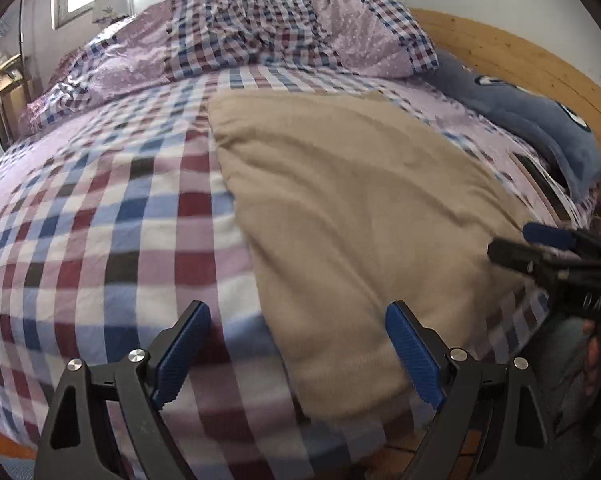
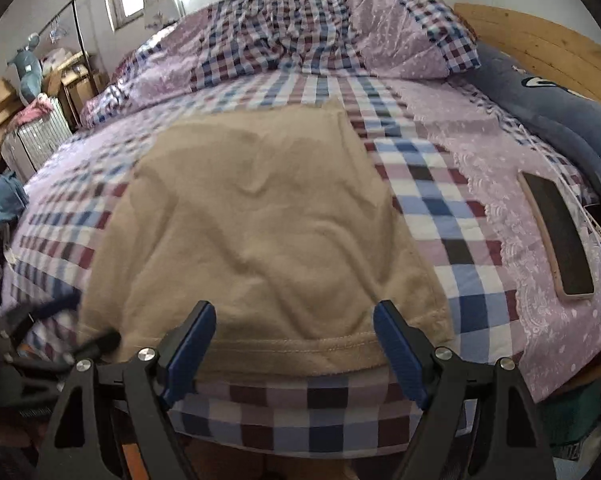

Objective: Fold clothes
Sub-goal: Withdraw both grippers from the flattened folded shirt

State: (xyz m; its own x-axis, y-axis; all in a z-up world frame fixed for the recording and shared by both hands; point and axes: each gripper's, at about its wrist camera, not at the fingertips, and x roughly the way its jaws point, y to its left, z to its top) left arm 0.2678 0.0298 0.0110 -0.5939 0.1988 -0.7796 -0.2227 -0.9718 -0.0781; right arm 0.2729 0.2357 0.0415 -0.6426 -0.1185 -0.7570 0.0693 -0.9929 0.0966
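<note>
A beige garment (image 2: pixel 260 232) lies spread flat on the checked bed, its stitched hem (image 2: pixel 292 344) along the near edge. My right gripper (image 2: pixel 294 308) stands open over that hem, its blue pads (image 2: pixel 192 348) wide apart and pressing on nothing. In the left wrist view the same garment (image 1: pixel 360 220) runs from the middle to the right. My left gripper (image 1: pixel 297 312) is open above its near left corner, holding nothing. The right gripper (image 1: pixel 512 240) shows at the right edge of that view. The left gripper (image 2: pixel 88 322) is a blur at the lower left of the right wrist view.
A phone (image 2: pixel 556 236) lies on the bed at the right, beside a long blue plush pillow (image 2: pixel 560 120) against the wooden headboard (image 2: pixel 540 48). A rumpled checked duvet (image 2: pixel 300 36) fills the far end. Boxes and a clothes rack (image 2: pixel 60 64) stand left of the bed.
</note>
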